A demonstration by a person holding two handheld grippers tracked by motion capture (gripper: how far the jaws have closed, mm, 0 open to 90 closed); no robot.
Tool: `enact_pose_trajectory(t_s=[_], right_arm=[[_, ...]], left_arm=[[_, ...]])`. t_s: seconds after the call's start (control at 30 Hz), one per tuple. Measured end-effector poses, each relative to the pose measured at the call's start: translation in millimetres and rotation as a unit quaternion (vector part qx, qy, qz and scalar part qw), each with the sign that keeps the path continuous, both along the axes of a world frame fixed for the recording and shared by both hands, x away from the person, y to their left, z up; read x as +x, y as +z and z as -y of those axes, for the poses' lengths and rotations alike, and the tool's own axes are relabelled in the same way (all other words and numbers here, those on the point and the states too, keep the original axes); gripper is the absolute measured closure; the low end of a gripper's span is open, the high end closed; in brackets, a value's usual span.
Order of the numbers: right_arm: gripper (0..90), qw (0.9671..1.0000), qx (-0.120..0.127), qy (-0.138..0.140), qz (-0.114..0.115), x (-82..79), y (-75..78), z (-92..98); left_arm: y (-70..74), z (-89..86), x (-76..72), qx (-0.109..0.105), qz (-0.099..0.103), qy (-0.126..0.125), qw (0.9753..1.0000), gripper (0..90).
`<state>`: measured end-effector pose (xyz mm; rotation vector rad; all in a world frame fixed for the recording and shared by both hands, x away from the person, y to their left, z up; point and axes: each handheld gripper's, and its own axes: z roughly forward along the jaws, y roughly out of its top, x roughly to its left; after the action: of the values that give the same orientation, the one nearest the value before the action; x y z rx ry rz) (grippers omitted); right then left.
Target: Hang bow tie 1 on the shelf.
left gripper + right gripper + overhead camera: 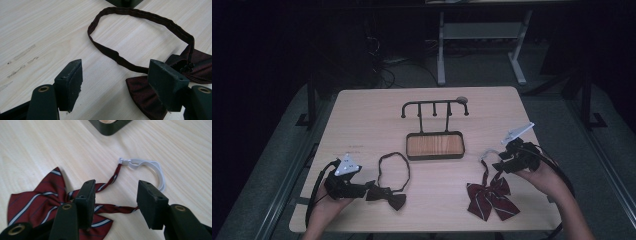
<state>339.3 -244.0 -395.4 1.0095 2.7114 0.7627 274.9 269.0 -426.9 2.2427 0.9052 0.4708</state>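
Note:
A dark maroon bow tie (388, 194) (147, 97) lies at the front left of the table, its neck band (394, 171) (140, 17) looped toward the rack. My left gripper (371, 188) (115, 82) stands open just left of the bow, its right jaw over the bow's wing. A red striped bow tie (491, 196) (35, 200) lies at the front right with a white elastic strap (487, 154) (147, 166). My right gripper (498, 165) (115, 200) is open above its red band, near the knot.
A black hook rack (434, 106) on a wood-inlaid tray base (435, 146) stands mid-table behind both ties. Bare tabletop (362, 120) lies to the left and right of it. White table legs (441, 50) stand on the floor beyond.

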Motion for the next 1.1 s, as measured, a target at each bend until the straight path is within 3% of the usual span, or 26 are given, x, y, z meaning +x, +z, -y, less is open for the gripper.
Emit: enact_pose_trajectory(t_s=[0.47,0.7,1.1], right_arm=[[51.6,0.9989,-0.019,-0.033,-0.028,32.4,-10.4,-2.7],[52.0,0.9979,-0.032,-0.046,-0.032,38.7,-12.5,-3.0],[53.6,0.9936,-0.048,-0.074,-0.070,51.8,-28.1,8.1]], left_arm=[[0.2,-1.0,0.0,-0.002,0.000,0.000,1.0000,28.7],[1.9,-0.4,-0.5,-0.007,0.001,-0.002,1.0000,28.8],[0.0,-0.7,0.5,-0.003,-0.004,-0.001,1.0000,28.7]])
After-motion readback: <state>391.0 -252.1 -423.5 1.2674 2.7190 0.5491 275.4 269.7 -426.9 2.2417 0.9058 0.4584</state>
